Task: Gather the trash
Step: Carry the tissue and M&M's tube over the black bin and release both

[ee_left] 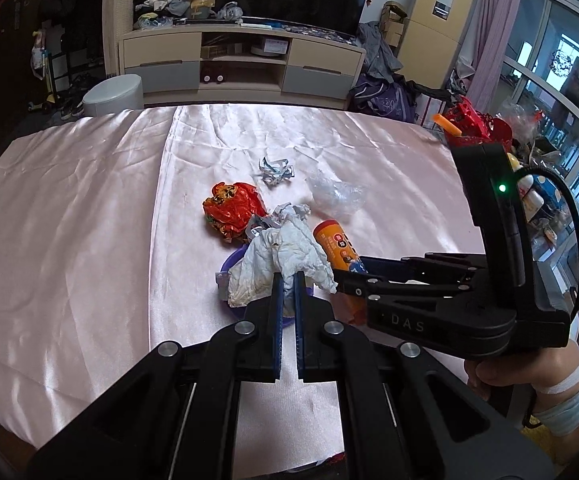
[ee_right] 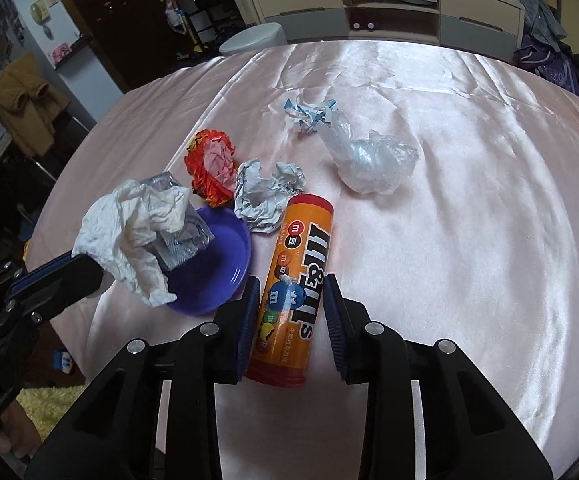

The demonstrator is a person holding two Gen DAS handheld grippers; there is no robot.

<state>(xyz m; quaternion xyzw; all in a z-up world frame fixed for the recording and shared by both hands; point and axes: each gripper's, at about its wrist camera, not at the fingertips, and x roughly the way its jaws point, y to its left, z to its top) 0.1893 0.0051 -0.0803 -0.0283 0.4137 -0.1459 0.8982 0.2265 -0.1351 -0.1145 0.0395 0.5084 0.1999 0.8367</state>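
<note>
My left gripper (ee_left: 288, 280) is shut on a crumpled white tissue (ee_left: 281, 260) and holds it just over a purple bowl (ee_right: 225, 264); the tissue also shows in the right wrist view (ee_right: 129, 224). A silver foil wrapper (ee_right: 181, 236) lies in the bowl under the tissue. My right gripper (ee_right: 291, 292) is open, its fingers on either side of an orange M&M's tube (ee_right: 295, 280) lying on the pink cloth. A red-orange wrapper (ee_right: 211, 168), a grey crumpled paper (ee_right: 267, 196), a blue-white paper wad (ee_right: 309, 114) and a clear plastic bag (ee_right: 369, 160) lie beyond.
The pink satin cloth (ee_right: 469, 240) covers the table. A TV cabinet (ee_left: 241, 64) and a grey stool (ee_left: 113, 94) stand beyond the far edge. Red items and bottles (ee_left: 485, 128) crowd the right side.
</note>
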